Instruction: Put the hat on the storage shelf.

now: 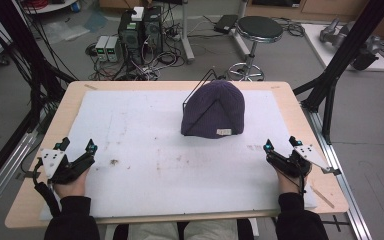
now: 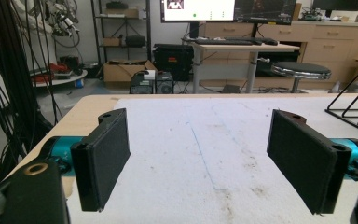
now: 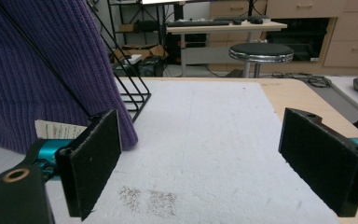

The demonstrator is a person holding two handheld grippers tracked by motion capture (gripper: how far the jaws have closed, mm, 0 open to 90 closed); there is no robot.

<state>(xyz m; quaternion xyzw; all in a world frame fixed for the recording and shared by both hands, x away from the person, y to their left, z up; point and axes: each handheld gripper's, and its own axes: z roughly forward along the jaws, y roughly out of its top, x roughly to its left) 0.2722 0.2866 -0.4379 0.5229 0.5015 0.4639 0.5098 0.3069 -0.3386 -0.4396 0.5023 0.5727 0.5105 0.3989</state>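
Observation:
A purple knit beanie [image 1: 214, 109] with a small white tag sits over a black wire stand [image 1: 198, 87] at the back middle of the white foam mat [image 1: 145, 150]. In the right gripper view the beanie [image 3: 37, 70] looms at the left, the wire stand's base [image 3: 133, 100] beside it. My left gripper [image 1: 78, 145] rests near the mat's left edge, open, with nothing between its jaws. My right gripper [image 1: 282, 143] rests near the mat's right edge, open and empty too. In its own view the left gripper [image 2: 205, 163] looks along the bare stained mat.
The mat lies on a wooden table [image 1: 70, 100]. A black stool [image 1: 258, 30], computer boxes [image 1: 140, 30] and cables stand on the floor behind. Black frame posts [image 1: 340, 65] rise at the right and left. Brown stains [image 1: 114, 161] mark the mat.

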